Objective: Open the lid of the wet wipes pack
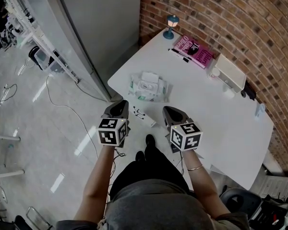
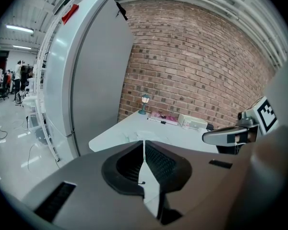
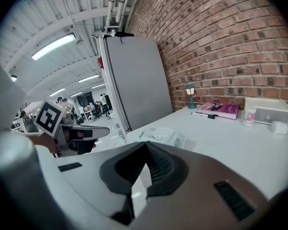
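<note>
Black left gripper (image 1: 120, 104) is hovering, jaws pressed together on nothing. White wet wipes pack (image 1: 148, 86) is lying just beyond on the table (image 1: 221, 114), lid looking closed. Right gripper (image 1: 170, 111) is hovering, likewise closed and empty. Pink book's (image 1: 194, 51) title is showing too small to read.

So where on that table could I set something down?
The broad bare stretch of table between the wet wipes pack and the white box, down to the near edge. The far corner is crowded: lamp, pink book, pen.
</note>
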Tool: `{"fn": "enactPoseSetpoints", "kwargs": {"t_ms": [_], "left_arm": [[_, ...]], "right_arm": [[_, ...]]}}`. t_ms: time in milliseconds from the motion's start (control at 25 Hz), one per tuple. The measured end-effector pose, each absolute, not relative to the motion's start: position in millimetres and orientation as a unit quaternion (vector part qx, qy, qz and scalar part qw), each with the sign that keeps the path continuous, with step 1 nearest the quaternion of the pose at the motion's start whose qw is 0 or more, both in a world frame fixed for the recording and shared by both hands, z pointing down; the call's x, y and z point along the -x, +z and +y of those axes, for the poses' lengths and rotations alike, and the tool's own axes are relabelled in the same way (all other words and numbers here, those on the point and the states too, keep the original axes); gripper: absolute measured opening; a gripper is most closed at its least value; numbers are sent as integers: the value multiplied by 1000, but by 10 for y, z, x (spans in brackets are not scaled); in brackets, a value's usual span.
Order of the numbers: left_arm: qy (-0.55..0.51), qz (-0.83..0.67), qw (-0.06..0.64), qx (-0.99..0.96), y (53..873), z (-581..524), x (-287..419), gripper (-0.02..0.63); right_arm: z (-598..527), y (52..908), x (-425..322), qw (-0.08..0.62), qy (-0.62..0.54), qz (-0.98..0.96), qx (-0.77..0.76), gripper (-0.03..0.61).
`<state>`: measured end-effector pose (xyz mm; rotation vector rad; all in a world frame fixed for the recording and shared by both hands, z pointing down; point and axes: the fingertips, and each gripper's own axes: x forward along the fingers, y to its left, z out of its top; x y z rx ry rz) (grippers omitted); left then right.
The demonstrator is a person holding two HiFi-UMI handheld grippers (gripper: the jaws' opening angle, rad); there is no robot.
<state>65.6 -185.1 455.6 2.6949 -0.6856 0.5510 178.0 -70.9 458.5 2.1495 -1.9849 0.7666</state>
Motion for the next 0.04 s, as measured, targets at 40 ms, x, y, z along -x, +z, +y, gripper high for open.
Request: {"fn": "enactPoseSetpoints", "kwargs": {"t_ms": [40], "left_arm": [[193,-238,152,-940,4563,-1851,-669,30]], "right_arm": [[-714,4596,-1788,59,254,-655,-709,3]]}}
